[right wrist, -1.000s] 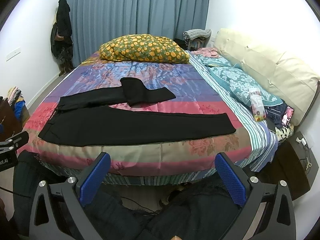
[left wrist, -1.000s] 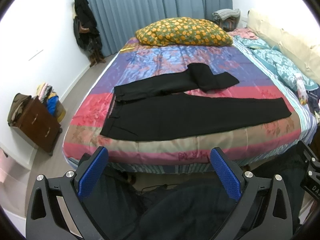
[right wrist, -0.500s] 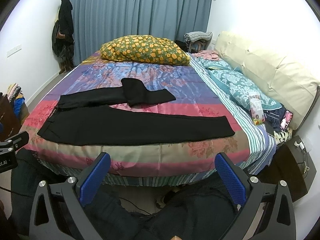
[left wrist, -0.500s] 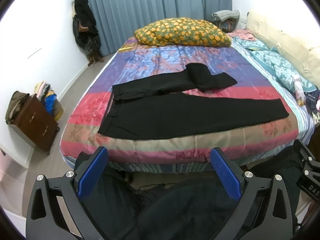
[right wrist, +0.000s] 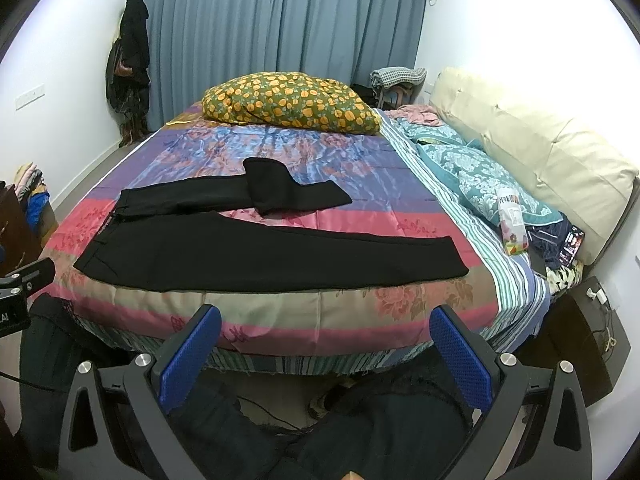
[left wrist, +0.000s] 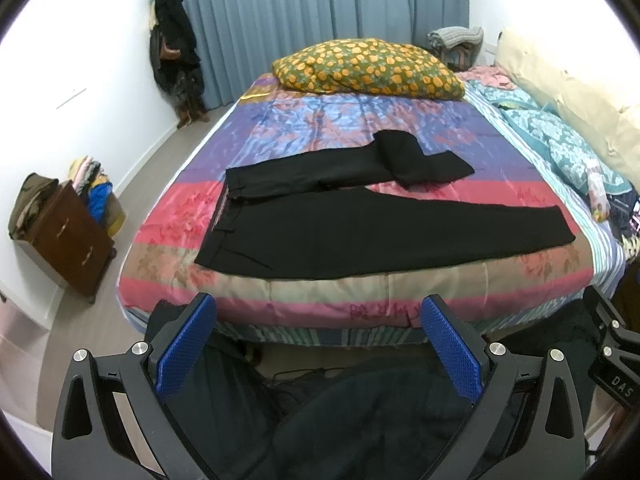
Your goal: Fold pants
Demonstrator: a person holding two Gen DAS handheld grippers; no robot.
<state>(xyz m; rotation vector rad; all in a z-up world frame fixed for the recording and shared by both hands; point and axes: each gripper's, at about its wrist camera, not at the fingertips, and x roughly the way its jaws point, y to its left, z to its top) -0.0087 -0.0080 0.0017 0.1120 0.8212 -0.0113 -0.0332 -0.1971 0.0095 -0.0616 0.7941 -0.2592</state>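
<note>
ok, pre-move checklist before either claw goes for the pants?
1. Left claw open, holding nothing: ok.
2. Right claw open, holding nothing: ok.
3. Black fabric pants lying flat on the colourful patterned quilt: not ok, the far leg is doubled back on itself.
4. Near leg straight, hem in sight: ok.
5. Waistband in sight, nothing lying on it: ok.
6. Claws touching the pants: not ok, both hang off the bed's near edge.

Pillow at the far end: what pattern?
Olive-green pillow with orange-yellow blotches, clearest in the right wrist view.
</note>
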